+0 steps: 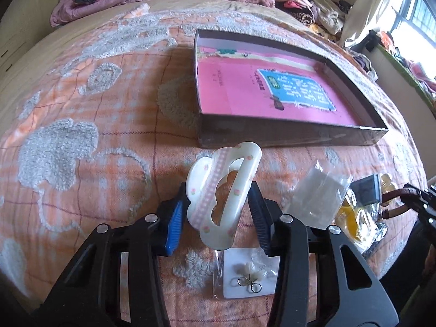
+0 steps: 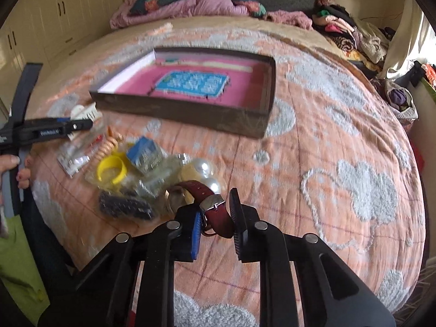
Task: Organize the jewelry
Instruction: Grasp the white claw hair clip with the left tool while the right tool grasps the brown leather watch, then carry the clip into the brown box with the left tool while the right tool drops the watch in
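A white hair claw clip [image 1: 231, 179] with small pink flowers stands upright between the pads of my left gripper [image 1: 218, 193], which is shut on it just above the bedspread. In the right wrist view a dark red watch strap [image 2: 218, 215] with a silver buckle is pinched in my right gripper [image 2: 216, 209], at the near edge of a pile of jewelry. A shallow dark box [image 1: 286, 136] with a pink printed bottom lies open beyond the clip; the same box [image 2: 190, 111] shows past the pile. The left gripper [image 2: 81, 125] also appears at the left edge of the right wrist view.
An earring card in a clear bag [image 1: 248, 278] lies under the left gripper, beside an empty clear bag [image 1: 316, 199]. The pile holds a yellow bangle [image 2: 111, 171], large pearls [image 2: 204, 169], a blue packet [image 2: 144, 150] and a black bagged piece [image 2: 122, 207]. Bedding and clothes line the far side.
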`<state>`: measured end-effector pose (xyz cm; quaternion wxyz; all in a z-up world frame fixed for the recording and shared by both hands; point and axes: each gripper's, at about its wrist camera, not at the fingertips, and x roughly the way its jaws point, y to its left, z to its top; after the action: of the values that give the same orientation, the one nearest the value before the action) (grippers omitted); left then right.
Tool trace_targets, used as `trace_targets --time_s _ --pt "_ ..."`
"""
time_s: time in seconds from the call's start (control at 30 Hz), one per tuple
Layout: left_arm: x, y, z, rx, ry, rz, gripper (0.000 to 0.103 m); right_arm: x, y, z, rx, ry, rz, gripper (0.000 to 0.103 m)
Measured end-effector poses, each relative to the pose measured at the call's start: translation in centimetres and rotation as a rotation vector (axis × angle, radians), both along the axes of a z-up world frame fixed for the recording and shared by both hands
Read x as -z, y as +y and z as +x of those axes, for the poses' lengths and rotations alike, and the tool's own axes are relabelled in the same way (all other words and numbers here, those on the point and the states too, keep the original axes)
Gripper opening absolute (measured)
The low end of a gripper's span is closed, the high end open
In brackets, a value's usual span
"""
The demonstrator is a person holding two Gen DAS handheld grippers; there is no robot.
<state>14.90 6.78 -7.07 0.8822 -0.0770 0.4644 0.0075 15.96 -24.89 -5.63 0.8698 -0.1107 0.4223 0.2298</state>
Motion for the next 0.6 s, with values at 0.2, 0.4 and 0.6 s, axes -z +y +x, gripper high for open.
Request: trace_targets --time_s 0.2,0.4,0.6 --pt "-1.5 0.5 0.2 -0.019 -0.046 0.0 0.031 -2.0 -0.5 1.7 0.021 -0.058 0.054 0.017" --pt "-3.7 0.8 1.0 -0.008 -0.088 -0.004 0.029 -3.9 -1.0 3.1 0.038 -0.114 0.087 0.017" --pt "-5.1 0.9 1.9 -0.003 -0.114 -0.019 0.028 -5.8 -1.2 4.7 0.059 -0.162 0.125 0.017"
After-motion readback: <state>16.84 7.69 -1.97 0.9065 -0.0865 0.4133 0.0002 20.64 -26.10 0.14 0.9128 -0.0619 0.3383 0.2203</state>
